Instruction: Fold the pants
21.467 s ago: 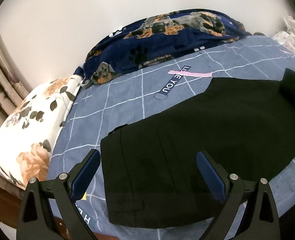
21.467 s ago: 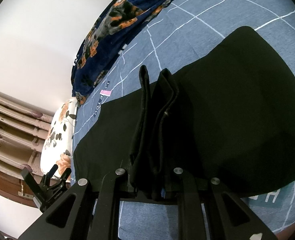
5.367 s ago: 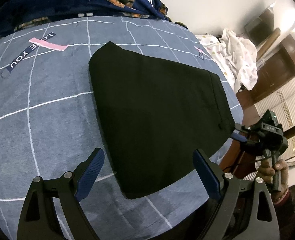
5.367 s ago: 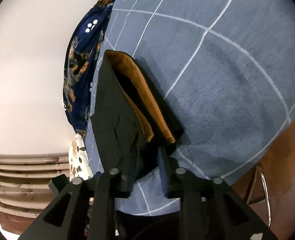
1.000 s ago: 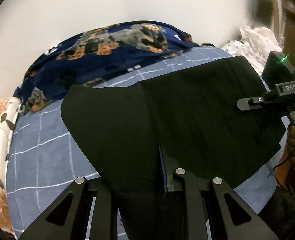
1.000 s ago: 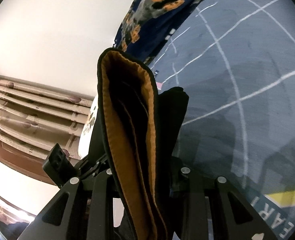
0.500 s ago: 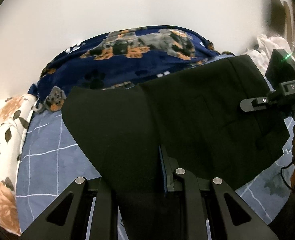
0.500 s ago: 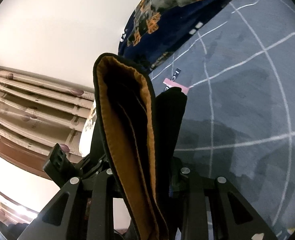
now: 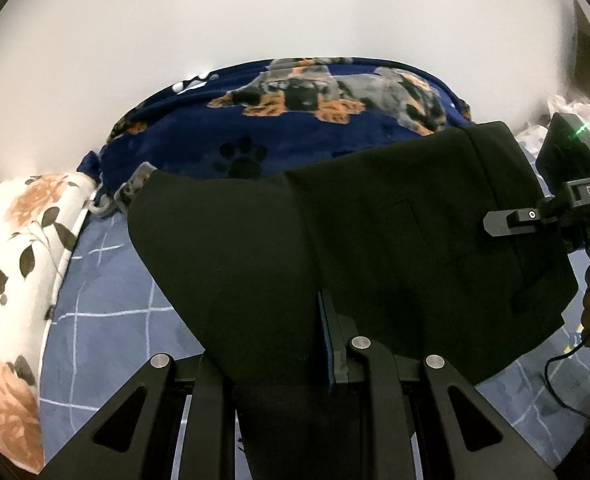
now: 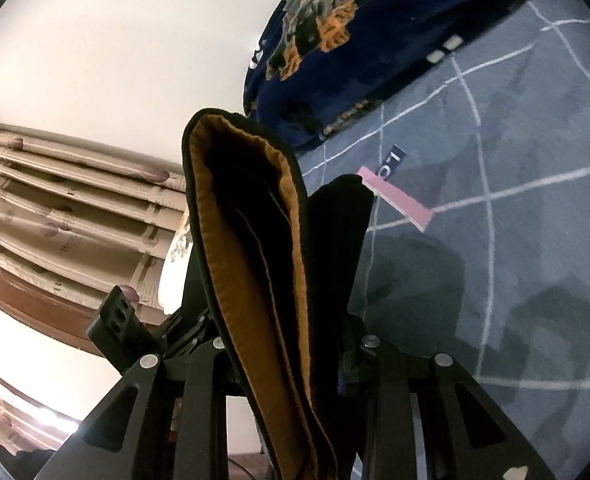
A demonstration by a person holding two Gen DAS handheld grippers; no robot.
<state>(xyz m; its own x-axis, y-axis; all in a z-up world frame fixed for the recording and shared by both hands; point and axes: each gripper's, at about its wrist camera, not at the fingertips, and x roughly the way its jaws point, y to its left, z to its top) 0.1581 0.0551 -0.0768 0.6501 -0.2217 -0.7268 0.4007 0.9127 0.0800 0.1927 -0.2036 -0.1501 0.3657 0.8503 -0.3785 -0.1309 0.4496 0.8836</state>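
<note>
The folded black pants [image 9: 375, 248] hang in the air above the blue checked bed sheet [image 9: 107, 320], held by both grippers. My left gripper [image 9: 279, 344] is shut on the pants' near edge. My right gripper [image 10: 291, 344] is shut on the other end, where the orange-lined waistband [image 10: 247, 216] stands up between its fingers. The right gripper also shows at the right of the left wrist view [image 9: 511, 222], clamped on the pants' edge. The left gripper's body [image 10: 119, 328] shows at the lower left of the right wrist view.
A navy dog-print blanket [image 9: 295, 120] lies bunched along the white wall. A floral pillow [image 9: 11, 280] lies at the bed's left end. White clothes [image 9: 575, 116] lie at far right. A pink label [image 10: 395, 196] is printed on the sheet. Curtains [image 10: 55, 208] hang at left.
Both grippers have lifted the pants higher and carried them toward the blanket and wall. The cloth now covers more of the blanket's lower edge. Both grips are unchanged.
</note>
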